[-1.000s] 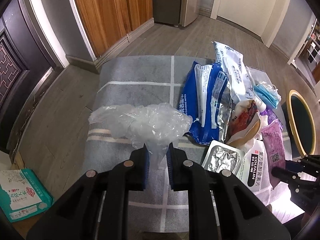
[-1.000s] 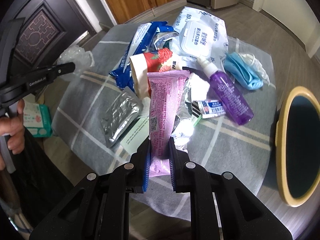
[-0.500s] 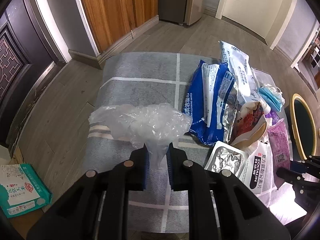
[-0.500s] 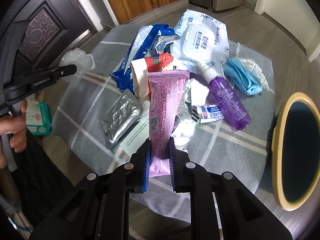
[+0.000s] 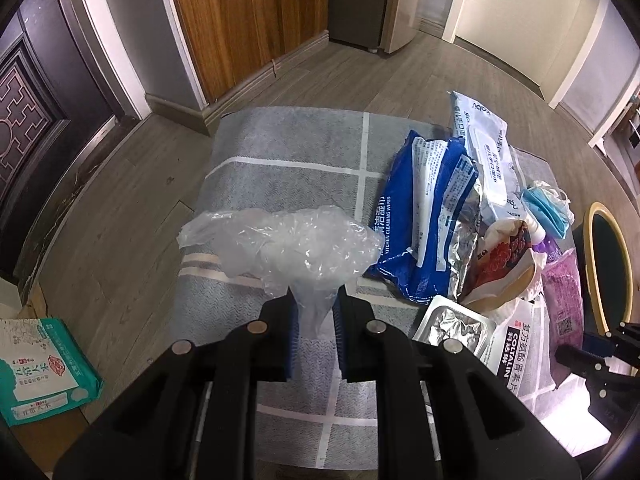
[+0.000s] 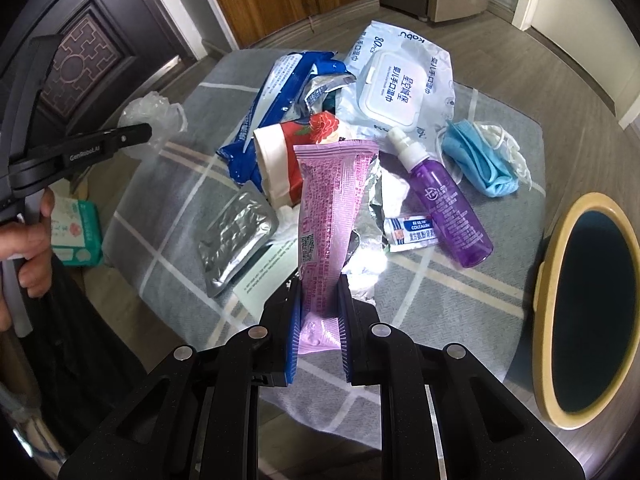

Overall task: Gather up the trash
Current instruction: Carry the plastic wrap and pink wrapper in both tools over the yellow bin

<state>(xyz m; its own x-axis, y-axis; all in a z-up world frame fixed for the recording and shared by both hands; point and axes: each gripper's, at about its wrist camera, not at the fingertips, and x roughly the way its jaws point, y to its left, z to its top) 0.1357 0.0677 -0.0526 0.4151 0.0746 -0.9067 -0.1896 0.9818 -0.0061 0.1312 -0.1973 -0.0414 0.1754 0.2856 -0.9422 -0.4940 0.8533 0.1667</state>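
Holding unchanged, left tool (image 5: pixel 313 304) pinching clear bag (image 5: pixel 288 246), right tool (image 6: pixel 319 296) pinching pink wrapper (image 6: pixel 330 216)

Grey wood-plank floor (image 5: pixel 120 208) runs through the room. A dark door with carved panels (image 5: pixel 36 92) stands at far left, set in a pale frame. Beside it, a grey wall (image 5: pixel 132 32) with a matching skirting board, then warm brown wooden doors (image 5: pixel 248 20). Further back, a grey fridge or cabinet (image 5: pixel 356 0). White walls and door frames (image 5: pixel 516 12) at right. A grey tablecloth with pale stripes (image 5: pixel 288 152) covers the table. Daylight glares on the cloth's near corner.
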